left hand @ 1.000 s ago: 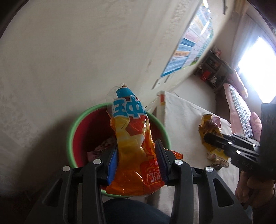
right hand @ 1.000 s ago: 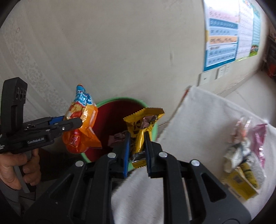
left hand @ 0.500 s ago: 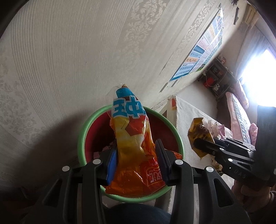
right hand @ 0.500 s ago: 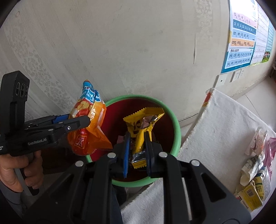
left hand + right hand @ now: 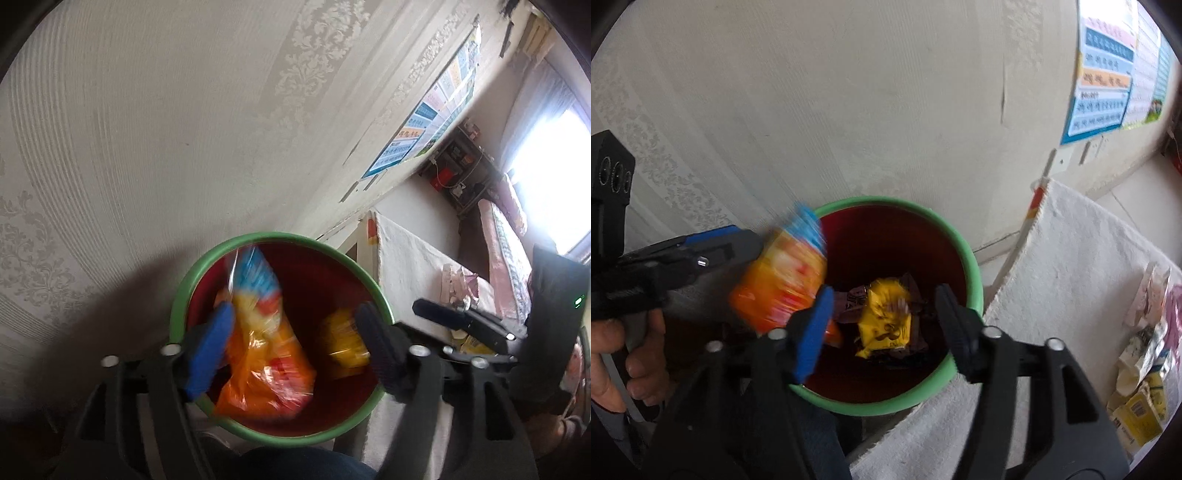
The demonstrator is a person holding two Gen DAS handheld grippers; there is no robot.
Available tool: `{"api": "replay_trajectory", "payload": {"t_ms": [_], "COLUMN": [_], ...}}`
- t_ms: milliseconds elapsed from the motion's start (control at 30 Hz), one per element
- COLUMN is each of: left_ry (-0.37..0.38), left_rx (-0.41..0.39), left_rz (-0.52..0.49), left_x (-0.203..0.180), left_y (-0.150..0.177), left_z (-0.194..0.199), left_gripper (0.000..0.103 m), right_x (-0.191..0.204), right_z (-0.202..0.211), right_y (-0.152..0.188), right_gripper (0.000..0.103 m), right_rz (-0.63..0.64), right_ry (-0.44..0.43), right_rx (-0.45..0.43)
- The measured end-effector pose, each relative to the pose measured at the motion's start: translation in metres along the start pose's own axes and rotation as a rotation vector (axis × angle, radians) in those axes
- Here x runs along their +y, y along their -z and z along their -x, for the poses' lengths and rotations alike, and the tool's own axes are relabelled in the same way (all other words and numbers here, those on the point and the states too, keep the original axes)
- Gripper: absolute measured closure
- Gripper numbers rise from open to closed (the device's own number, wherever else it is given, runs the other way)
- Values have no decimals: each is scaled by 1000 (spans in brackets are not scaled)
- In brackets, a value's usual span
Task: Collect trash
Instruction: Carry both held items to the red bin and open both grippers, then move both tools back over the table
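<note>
One green-rimmed bin (image 5: 973, 280) stands against the wall beside one white towel (image 5: 1078, 258). Two grippers hang over it. The left gripper (image 5: 295, 347) and the right gripper (image 5: 882, 325) are both opening, jaws released; half a second back each was clamped on a packet. The orange snack bag (image 5: 266, 354), blurred, sits loose between the left jaws. The yellow wrapper (image 5: 884, 319) lies inside the bin. Leftover wrappers (image 5: 1145, 354) on the towel are cut off, uncountable.
</note>
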State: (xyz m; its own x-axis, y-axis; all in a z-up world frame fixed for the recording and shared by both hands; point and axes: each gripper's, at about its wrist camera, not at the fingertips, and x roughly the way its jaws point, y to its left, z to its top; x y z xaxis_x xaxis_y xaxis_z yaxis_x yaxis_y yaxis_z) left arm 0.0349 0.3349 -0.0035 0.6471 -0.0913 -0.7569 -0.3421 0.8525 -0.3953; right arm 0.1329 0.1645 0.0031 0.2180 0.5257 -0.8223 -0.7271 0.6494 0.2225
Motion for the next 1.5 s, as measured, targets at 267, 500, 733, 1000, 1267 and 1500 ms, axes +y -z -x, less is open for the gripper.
{"api": "replay_trajectory", "payload": {"t_ms": [267, 500, 733, 1000, 1267, 1500], "left_ry": [-2, -34, -1, 65, 106, 129], "left_rx": [-14, -17, -4, 26, 88, 138], "left_rz": [28, -36, -107, -180, -303, -370], "left_x": [-9, -47, -99, -165, -230, -270], "left_y": [5, 15, 26, 36, 36, 22], "left_z": [5, 8, 7, -9, -41, -76], "left_gripper": [17, 11, 8, 8, 8, 8], "right_x": [-8, -26, -60, -135, -210, -249], "right_z": [15, 51, 96, 151, 181, 181], "right_y": [12, 37, 63, 98, 113, 107], "right_gripper": [19, 5, 5, 5, 5, 5], "right_rz": [-2, -31, -67, -203, -324, -330], "right_ry": [54, 123, 210, 307, 378, 410], "right_rx": [-21, -72, -117, -162, -178, -156]}}
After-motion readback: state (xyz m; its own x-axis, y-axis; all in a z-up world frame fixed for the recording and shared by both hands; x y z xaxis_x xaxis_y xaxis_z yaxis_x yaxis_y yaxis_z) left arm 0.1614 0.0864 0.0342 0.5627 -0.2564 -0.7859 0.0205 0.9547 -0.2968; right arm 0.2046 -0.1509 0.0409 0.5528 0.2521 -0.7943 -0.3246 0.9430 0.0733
